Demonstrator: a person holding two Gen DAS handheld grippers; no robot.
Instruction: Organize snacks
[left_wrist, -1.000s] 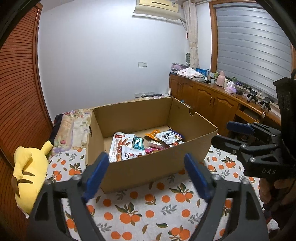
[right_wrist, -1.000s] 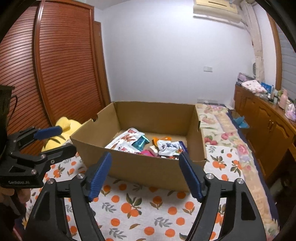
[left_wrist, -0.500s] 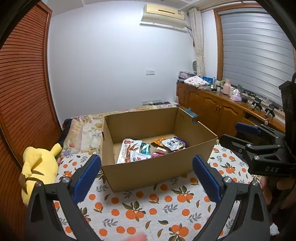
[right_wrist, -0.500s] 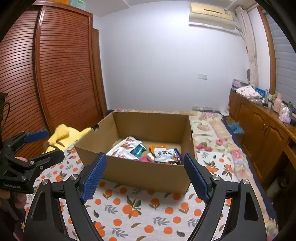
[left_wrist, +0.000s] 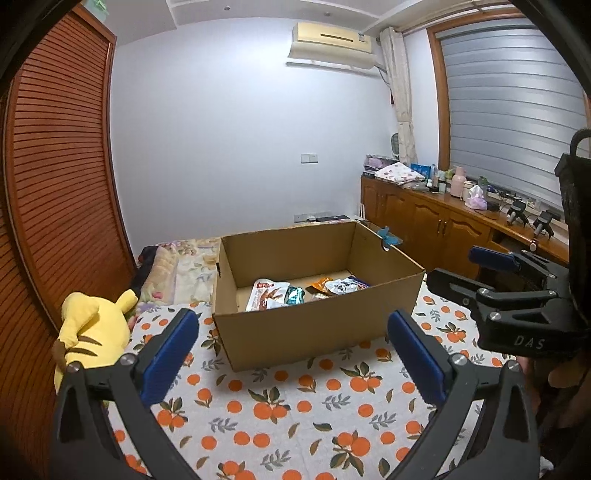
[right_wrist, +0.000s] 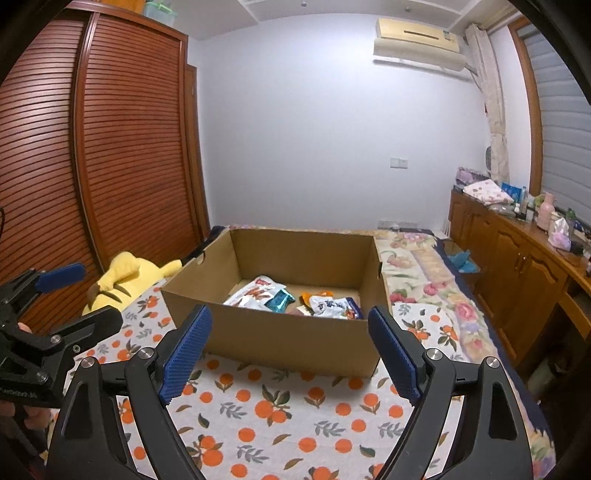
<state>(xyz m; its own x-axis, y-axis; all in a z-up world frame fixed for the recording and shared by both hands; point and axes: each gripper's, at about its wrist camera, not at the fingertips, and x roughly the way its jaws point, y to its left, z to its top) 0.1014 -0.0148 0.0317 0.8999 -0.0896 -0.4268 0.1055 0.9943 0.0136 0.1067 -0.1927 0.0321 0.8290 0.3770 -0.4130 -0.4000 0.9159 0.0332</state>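
An open cardboard box (left_wrist: 317, 328) (right_wrist: 288, 339) stands on a bed with an orange-print sheet (left_wrist: 295, 410). Several snack packets (left_wrist: 269, 295) (right_wrist: 258, 295) lie on its floor, among them a white and blue one (right_wrist: 330, 306). My left gripper (left_wrist: 291, 354) is open and empty, held back from the box's near wall. My right gripper (right_wrist: 290, 349) is open and empty, also short of the box. Each gripper shows at the side of the other's view, the right one (left_wrist: 517, 295) and the left one (right_wrist: 48, 314).
A yellow plush toy (left_wrist: 92, 332) (right_wrist: 125, 280) lies left of the box against a slatted wooden wardrobe (right_wrist: 92, 147). A wooden sideboard (left_wrist: 443, 225) with bottles and clutter runs along the right wall. A floral blanket (right_wrist: 417, 266) lies beyond the box.
Both grippers have drawn back and up from the box, so it looks smaller and farther. Both stay open and empty.
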